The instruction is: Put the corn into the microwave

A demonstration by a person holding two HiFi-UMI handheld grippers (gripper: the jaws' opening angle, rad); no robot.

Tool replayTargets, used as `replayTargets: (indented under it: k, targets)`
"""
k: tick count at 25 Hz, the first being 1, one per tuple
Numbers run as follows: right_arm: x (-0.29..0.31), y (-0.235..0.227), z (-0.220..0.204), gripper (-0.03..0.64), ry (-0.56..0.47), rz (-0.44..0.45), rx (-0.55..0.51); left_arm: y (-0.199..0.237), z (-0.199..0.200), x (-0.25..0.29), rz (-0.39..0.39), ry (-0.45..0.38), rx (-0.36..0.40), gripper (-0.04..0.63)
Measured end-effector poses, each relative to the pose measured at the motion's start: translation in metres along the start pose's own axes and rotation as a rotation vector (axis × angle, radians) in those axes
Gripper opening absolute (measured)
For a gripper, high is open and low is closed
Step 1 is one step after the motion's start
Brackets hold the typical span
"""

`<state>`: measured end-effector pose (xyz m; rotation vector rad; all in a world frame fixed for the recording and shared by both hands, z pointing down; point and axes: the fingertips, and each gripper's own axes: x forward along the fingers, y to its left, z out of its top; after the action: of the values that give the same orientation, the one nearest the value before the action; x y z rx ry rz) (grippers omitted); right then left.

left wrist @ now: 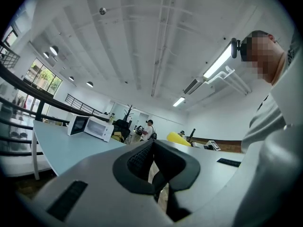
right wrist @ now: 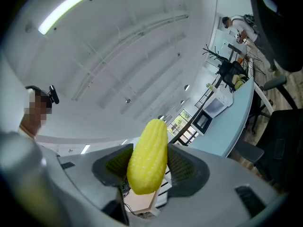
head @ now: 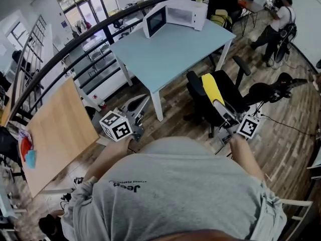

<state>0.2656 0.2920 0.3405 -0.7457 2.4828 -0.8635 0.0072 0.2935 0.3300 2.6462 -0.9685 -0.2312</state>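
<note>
Yellow corn (right wrist: 149, 145) sits clamped between the jaws of the right gripper (right wrist: 150, 165). Most of its length sticks out past the pads, and it is well short of the microwave (head: 186, 15) at the far end of the table (head: 165, 56). The left gripper (left wrist: 152, 167) is closed on nothing. A rounded cob held this low could pivot or slip. A black chair (head: 199, 100) stands in the path, and the corn's tip could knock the open door (head: 155, 20).
</note>
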Motion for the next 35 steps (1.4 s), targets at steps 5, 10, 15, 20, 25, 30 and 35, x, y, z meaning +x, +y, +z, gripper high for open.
replayTargets:
  k: [5,10,15,20,25,30,35]
  targets:
    - [-0.005,-0.011,0.007,0.232,-0.004,0.019,0.004,-0.006,-0.006,0.015,0.003,0.02,0.002,0.018]
    - [0.003,-0.02,0.005,0.232,-0.003,0.024,0.03,0.003,-0.009,0.02,0.01,0.033,-0.005,0.018]
    - [0.024,-0.034,0.004,0.232,0.008,0.006,0.016,0.029,-0.009,0.027,-0.005,0.027,-0.021,0.018]
    - [0.066,-0.054,0.012,0.232,-0.004,-0.021,0.007,0.081,-0.003,0.038,-0.031,0.023,-0.047,0.018]
    - [0.142,-0.082,0.02,0.232,-0.025,-0.043,0.007,0.16,0.018,0.056,-0.068,0.029,-0.059,0.018]
    - [0.23,-0.113,0.038,0.232,-0.057,-0.062,0.021,0.246,0.05,0.086,-0.122,0.05,-0.065,0.018]
    - [0.308,-0.13,0.049,0.232,-0.072,-0.077,0.006,0.314,0.08,0.099,-0.169,0.07,-0.055,0.018]
